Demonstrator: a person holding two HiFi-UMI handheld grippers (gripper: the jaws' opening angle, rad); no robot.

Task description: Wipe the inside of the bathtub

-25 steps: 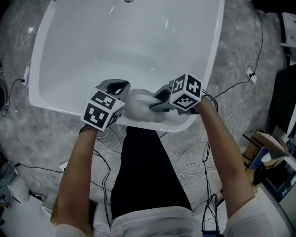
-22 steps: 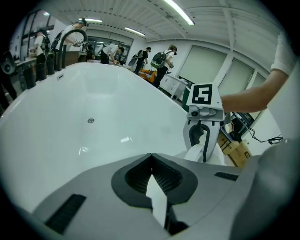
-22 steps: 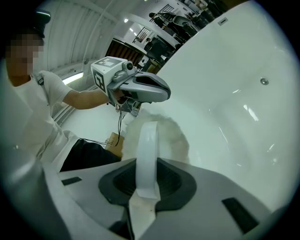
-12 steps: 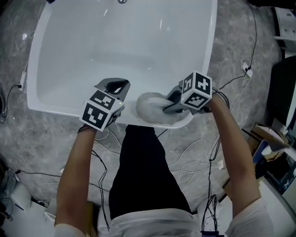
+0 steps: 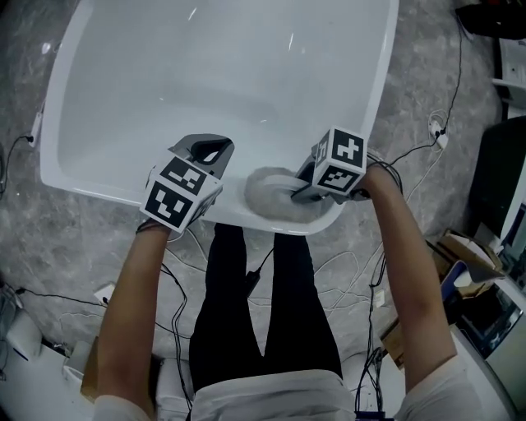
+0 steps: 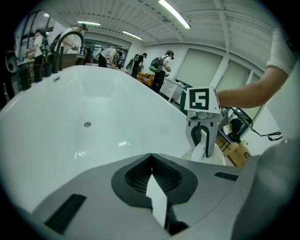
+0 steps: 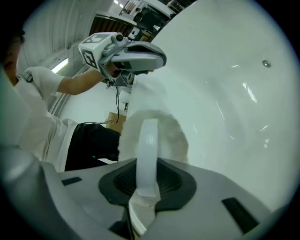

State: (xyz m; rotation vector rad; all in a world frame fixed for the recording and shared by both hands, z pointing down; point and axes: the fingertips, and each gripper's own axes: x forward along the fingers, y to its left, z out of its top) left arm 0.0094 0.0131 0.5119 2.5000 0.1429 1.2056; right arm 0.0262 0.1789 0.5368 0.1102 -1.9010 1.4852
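Glossy white oval bathtub (image 5: 222, 74) filling the upper frame, round fluffy white wiping pad (image 5: 265, 196) against its near inner wall at centre, right gripper (image 5: 289, 189) clamped on the pad's translucent loop handle (image 7: 147, 150), left gripper (image 5: 205, 153) at centre left over the rim, jaws pressed together, empty.

I am looking down on a grey marbled floor (image 5: 427, 74) that is spreading out on every side, with thin black and white cables (image 5: 349, 267) trailing loosely across it and a small white plug (image 5: 433, 126) lying at the right. Cardboard boxes (image 5: 468, 251) are sitting near the right edge, just below some dark furniture (image 5: 501, 164). In the left gripper view I am seeing a slatted white ceiling (image 6: 117, 14) where long strip lights (image 6: 174, 14) are glowing. Tall pale windows (image 6: 206, 70) are running along the far wall, and several people (image 6: 161, 65) are standing in the distance.
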